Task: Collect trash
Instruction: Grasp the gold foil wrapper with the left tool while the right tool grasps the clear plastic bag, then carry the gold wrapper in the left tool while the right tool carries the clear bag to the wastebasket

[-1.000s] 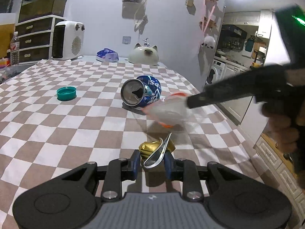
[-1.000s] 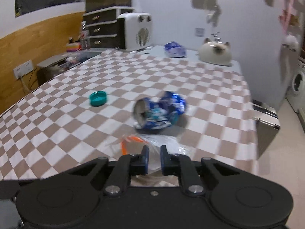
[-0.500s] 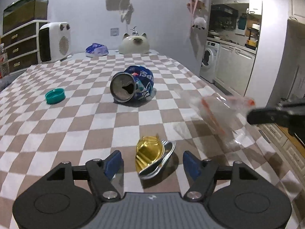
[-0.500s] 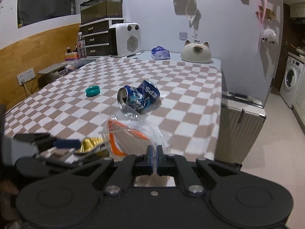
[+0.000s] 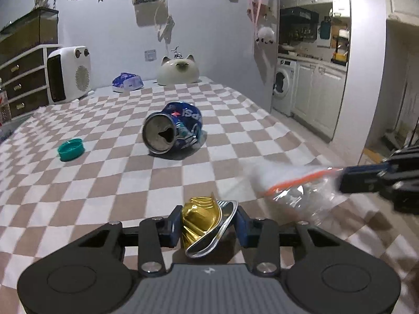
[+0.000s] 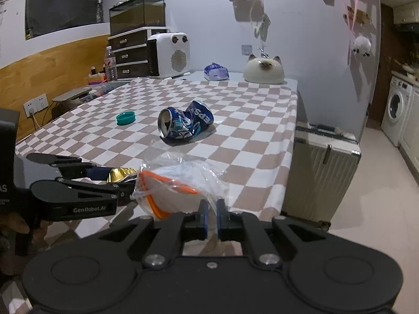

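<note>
Your left gripper (image 5: 208,226) and right gripper (image 6: 211,216) are matte black, with blue finger pads (image 5: 242,226), silver screws and round discs; white "GenRobot.AI" lettering marks one side.

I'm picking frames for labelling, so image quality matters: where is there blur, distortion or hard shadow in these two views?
Left wrist view: the plastic bag is smeared by motion, the blue can is slightly soft, and the dark corners come from the fisheye lens. Right wrist view: sharper, with the can casting a dark shadow on the checked cloth; the walls bow at the edges.
</note>
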The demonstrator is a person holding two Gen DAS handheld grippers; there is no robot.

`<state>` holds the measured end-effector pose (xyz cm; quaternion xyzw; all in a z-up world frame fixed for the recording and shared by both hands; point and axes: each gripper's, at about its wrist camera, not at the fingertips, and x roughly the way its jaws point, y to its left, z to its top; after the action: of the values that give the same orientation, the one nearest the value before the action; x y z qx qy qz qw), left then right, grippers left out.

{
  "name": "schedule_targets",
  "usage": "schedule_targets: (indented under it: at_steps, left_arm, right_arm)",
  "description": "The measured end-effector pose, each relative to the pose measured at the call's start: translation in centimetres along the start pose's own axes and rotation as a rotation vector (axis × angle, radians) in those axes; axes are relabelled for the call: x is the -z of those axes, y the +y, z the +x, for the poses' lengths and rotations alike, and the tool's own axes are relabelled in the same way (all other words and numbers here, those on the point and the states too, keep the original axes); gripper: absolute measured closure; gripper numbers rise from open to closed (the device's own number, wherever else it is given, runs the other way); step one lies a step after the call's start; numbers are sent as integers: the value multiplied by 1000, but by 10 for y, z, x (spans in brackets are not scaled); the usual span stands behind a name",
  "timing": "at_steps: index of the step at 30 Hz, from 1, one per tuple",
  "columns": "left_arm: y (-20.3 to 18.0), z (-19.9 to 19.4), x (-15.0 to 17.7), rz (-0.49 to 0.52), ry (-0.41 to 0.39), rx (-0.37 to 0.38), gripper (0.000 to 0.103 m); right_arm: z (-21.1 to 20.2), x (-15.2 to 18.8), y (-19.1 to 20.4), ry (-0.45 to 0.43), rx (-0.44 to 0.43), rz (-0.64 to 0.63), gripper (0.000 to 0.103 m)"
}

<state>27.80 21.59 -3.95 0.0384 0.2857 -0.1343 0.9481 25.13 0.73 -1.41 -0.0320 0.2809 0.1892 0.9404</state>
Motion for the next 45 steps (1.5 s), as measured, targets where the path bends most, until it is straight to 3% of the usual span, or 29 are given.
schedule_targets:
  at_steps: [10, 14, 15, 18, 22, 45]
  left_arm:
    - [-8, -4, 0, -27, -26, 38, 61]
    - [-10, -5, 0, -27, -27, 32, 61]
    - [-10, -5, 0, -31, -17, 23, 61]
    - [-10, -6, 1, -51, 0, 13, 61]
    - [-12, -18, 2, -80, -15, 5, 61]
    - [-64, -119, 6, -184, -115, -129, 61]
  right_arm:
    - [13, 1, 29, -41, 41, -213, 72]
    - [25, -1, 36, -36, 54, -269, 71]
    - [28, -2, 36, -32, 59, -272, 71]
    - [31, -5, 34, -28, 76, -262, 90]
    - [26, -8, 27, -27, 61, -212, 101]
    - [-77, 8, -8, -83, 45, 7, 101]
